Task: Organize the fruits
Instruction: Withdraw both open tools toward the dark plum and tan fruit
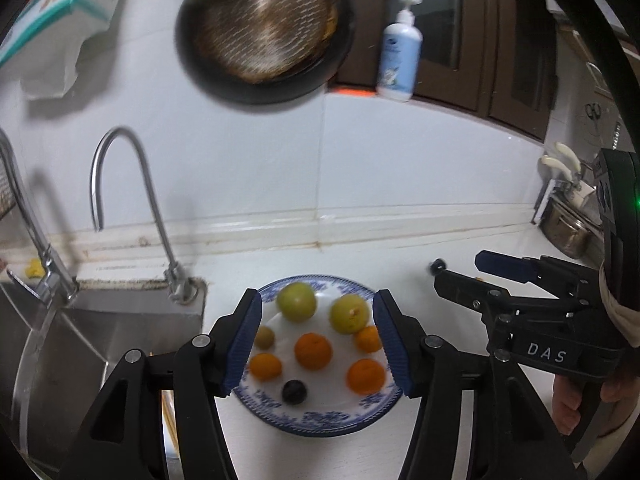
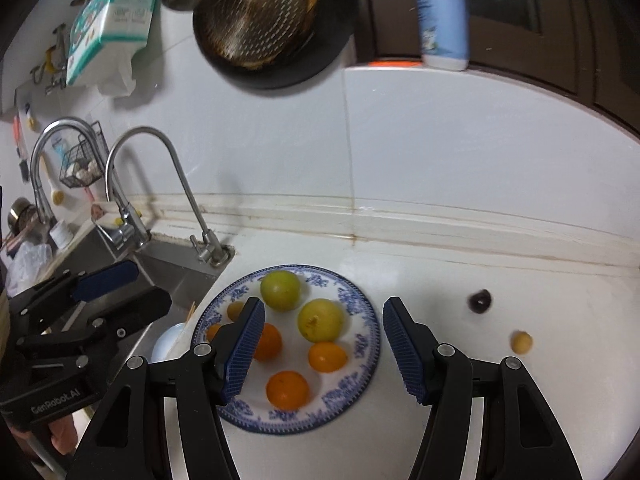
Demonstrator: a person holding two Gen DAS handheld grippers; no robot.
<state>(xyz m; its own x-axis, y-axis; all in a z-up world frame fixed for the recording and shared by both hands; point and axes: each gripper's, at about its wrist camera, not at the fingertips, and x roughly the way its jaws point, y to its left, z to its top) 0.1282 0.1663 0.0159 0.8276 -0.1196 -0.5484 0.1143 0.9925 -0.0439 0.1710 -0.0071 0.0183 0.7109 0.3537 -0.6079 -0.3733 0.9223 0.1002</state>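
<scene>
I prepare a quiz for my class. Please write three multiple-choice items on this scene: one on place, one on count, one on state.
1. The plate stands: A on the counter beside the sink; B inside the sink; C on a stove.
2. Green fruits on it: A one; B two; C five.
3. The fingers of the right gripper are: A shut on an orange; B shut empty; C open, empty.
Key: A, white counter lies under it; B, two show; C, a wide gap.
</scene>
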